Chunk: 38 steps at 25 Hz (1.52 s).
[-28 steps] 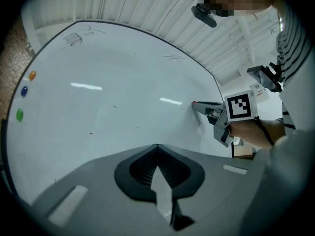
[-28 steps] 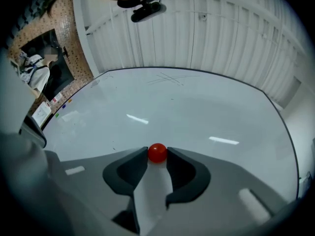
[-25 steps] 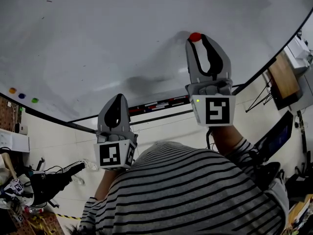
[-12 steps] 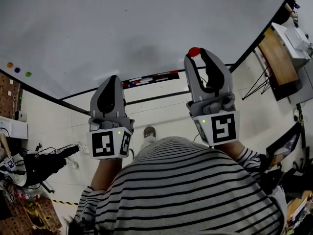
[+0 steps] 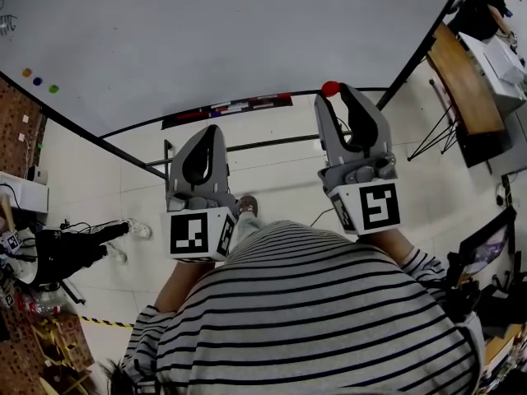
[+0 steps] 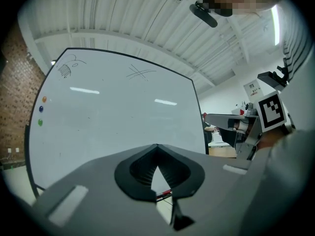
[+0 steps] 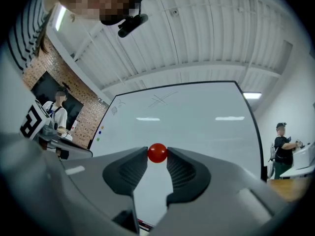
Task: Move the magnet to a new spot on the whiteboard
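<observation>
Slippage is the risk in the head view: the red magnet [image 5: 330,88] sits at the very tips of the right gripper [image 5: 333,97], clear of the whiteboard [image 5: 206,39], and could pop free. Left gripper view — the left gripper [image 6: 157,147] has its jaws pressed together, empty. Right gripper view — jaws narrowly apart, pinching the magnet.

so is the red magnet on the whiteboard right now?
No, the red magnet is pinched between the tips of the right claw, held off the whiteboard.
</observation>
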Available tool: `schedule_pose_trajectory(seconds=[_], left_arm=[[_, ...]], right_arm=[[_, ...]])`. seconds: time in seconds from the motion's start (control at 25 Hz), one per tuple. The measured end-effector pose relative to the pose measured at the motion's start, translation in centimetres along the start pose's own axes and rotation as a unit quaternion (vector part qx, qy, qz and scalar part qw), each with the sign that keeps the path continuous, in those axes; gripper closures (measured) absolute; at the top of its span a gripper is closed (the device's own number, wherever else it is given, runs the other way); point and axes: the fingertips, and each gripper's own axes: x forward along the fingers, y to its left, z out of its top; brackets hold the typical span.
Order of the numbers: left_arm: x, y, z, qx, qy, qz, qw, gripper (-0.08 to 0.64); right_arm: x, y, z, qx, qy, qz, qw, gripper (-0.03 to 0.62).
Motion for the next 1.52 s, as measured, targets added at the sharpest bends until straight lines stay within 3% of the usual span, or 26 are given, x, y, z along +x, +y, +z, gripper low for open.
schedule_pose_trajectory(seconds=[0.48, 0.8, 1.16, 1.52], left_arm=[[-0.1, 0.6, 0.8, 0.003, -0.012, 0.020, 0.9997, 0.543], [0.8, 2.1, -0.1, 0.001, 0.004, 0.028, 0.9996, 0.543], [3.8, 7.7, -0.3, -0.007, 0.010, 0.037, 0.9992, 0.543], [7.4, 14.0, 0.8, -0.016, 0.000, 0.006, 0.9999, 0.543]], right_arm=[[0.2, 0.1, -0.1, -0.004, -0.006, 0.006, 1.000, 0.471], [2.4, 0.5, -0.9, 0.009, -0.004, 0.014, 1.000, 0.471], [9.6, 1.1, -1.4, 0.001, -0.011, 0.020, 1.000, 0.471], [19.1, 1.9, 0.7, -0.061, -0.047, 0.001, 0.997, 0.471]])
